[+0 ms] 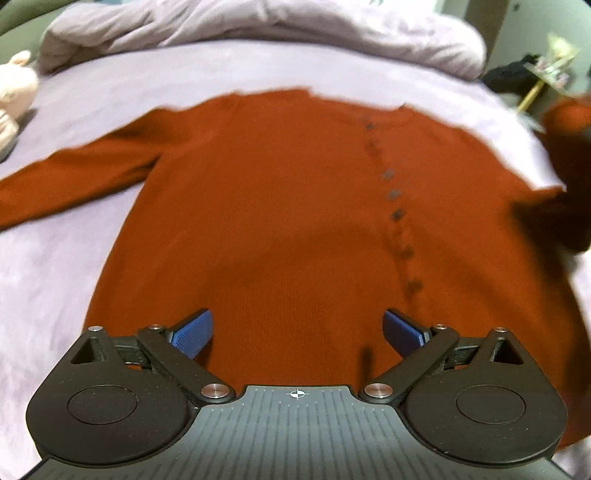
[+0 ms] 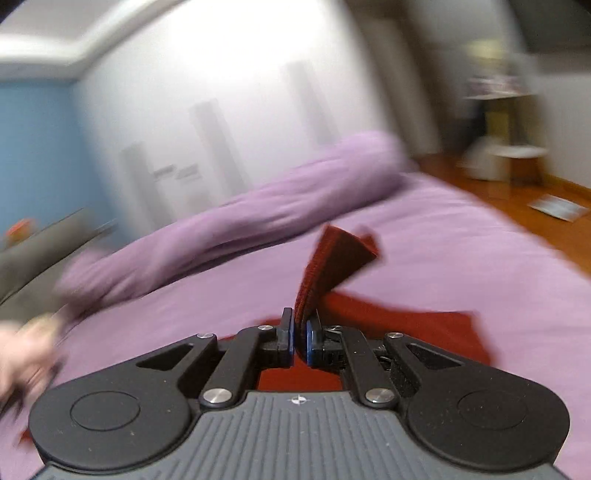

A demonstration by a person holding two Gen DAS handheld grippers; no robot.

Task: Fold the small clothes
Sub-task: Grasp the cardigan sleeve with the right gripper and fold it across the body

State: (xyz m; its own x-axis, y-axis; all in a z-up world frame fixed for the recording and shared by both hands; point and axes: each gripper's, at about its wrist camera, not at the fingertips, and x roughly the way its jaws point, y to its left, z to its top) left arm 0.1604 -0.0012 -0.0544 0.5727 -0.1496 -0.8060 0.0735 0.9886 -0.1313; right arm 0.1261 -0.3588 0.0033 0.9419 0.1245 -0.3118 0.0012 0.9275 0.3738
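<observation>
A rust-red buttoned cardigan [image 1: 280, 206] lies flat on the lilac bed sheet [image 1: 55, 266], its left sleeve [image 1: 74, 177] stretched out to the side. Above its lower hem hovers my left gripper [image 1: 297, 332], open, blue pads wide apart and nothing between them. In the right wrist view my right gripper [image 2: 300, 341] is shut on the cuff of the other sleeve [image 2: 332, 258], which stands up lifted off the sheet [image 2: 461, 258]; more red fabric [image 2: 424, 332] lies beneath. At the left wrist view's right edge the raised sleeve [image 1: 569, 125] shows blurred.
A bunched lilac duvet [image 1: 258, 26] lies along the far side of the bed. A pale plush toy [image 1: 14, 96] sits at the left. A hand [image 2: 22, 354] shows blurred at the left of the right wrist view. Wooden floor [image 2: 517, 192] lies beyond the bed's right edge.
</observation>
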